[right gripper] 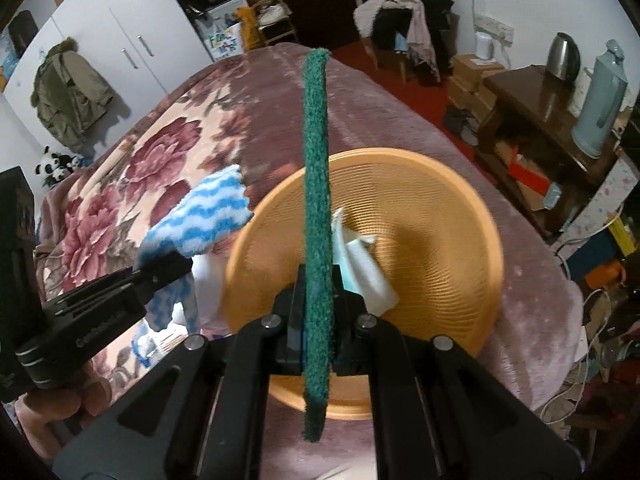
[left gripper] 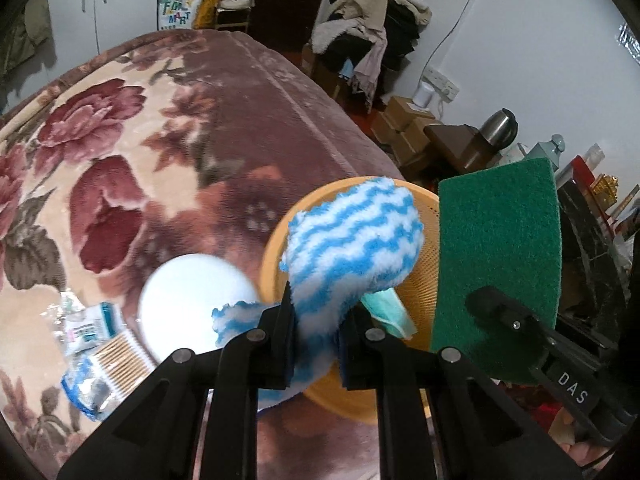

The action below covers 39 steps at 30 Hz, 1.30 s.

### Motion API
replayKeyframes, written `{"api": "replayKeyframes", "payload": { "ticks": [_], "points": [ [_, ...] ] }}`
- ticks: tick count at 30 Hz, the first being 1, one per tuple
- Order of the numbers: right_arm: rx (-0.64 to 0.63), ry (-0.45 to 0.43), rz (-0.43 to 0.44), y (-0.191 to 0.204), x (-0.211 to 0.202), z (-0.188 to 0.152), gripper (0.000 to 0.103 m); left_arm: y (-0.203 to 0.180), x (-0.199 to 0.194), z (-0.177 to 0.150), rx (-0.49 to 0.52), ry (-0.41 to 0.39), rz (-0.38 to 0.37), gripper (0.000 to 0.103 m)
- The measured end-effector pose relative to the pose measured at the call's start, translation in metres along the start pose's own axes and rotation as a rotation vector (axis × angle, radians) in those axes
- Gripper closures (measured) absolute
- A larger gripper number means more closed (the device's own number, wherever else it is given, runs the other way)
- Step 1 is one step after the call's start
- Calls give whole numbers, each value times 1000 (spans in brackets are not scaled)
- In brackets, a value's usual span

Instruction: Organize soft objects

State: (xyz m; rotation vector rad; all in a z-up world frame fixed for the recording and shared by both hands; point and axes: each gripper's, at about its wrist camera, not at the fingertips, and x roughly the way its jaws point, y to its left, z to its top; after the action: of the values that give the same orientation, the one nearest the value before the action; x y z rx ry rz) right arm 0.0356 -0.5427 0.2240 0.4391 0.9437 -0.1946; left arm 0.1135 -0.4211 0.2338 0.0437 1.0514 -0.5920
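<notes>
The orange basket (right gripper: 460,216) sat on the flowered blanket (left gripper: 120,140) near the bed's edge, and both tools hung just above it. The left gripper (left gripper: 316,332) had its jaws pressed on the blue-and-white striped cloth (left gripper: 352,232), which bulged up and forward from the pads over the basket's near-left rim, with a loose corner drooping outside the rim toward the white round pad (left gripper: 192,300). The right gripper (right gripper: 318,320) pinched the green scouring pad (right gripper: 316,200) edge-on, so the pad stood upright over the basket's middle in the right wrist view and showed as a flat green sheet at the basket's right side in the left wrist view. Inside the basket, under the scouring pad, lay a pale teal face mask (right gripper: 360,268). Beyond the white round pad, well outside the basket, lay a pack of cotton swabs (left gripper: 120,360).
</notes>
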Motion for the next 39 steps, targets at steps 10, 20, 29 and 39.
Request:
{"api": "replayKeyframes", "payload": {
  "ticks": [10,20,29,39],
  "points": [
    [86,49,-24,-41,16,10,92,-26,45,-5,-4,65,-81,11],
    [149,24,-52,-52,8,10,6,-19,18,-10,46,4,20,3],
    [91,62,-104,-35,15,2,1,4,11,-13,2,20,52,2],
    [67,51,-85,-15,8,3,0,20,-2,-16,-20,3,67,2]
  ]
}}
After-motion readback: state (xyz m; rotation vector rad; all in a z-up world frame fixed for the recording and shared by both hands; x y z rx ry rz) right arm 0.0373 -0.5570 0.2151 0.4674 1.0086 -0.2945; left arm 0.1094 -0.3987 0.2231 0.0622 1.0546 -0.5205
